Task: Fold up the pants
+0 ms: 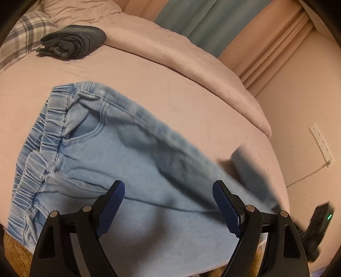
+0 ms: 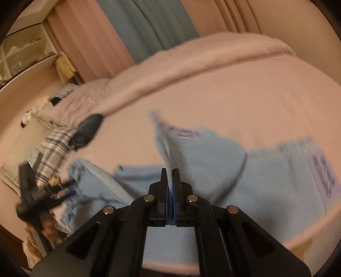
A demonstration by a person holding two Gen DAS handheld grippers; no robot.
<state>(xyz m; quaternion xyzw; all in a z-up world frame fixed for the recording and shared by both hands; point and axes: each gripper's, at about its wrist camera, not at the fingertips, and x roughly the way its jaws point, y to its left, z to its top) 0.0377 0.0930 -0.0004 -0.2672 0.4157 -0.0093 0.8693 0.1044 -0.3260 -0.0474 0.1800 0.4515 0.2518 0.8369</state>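
Denim, pale blue: one pair of jeans (image 1: 127, 170) lies on the pink bed (image 1: 191, 89), elastic waistband to the left. Two tongs work it: left tongs (image 1: 168, 204) gape empty above, right tongs (image 2: 170, 170) pinch a raised fold. Only the left view shows clearly one dark folded garment (image 1: 72, 41).

pants (image 1: 119, 162): light blue
bed (image 1: 149, 70): pink
pillow (image 1: 23, 36): grey and white checks
folded clothes (image 1: 74, 41): dark grey
curtain (image 1: 198, 19): teal
tongs (image 1: 168, 187): black, blue pads
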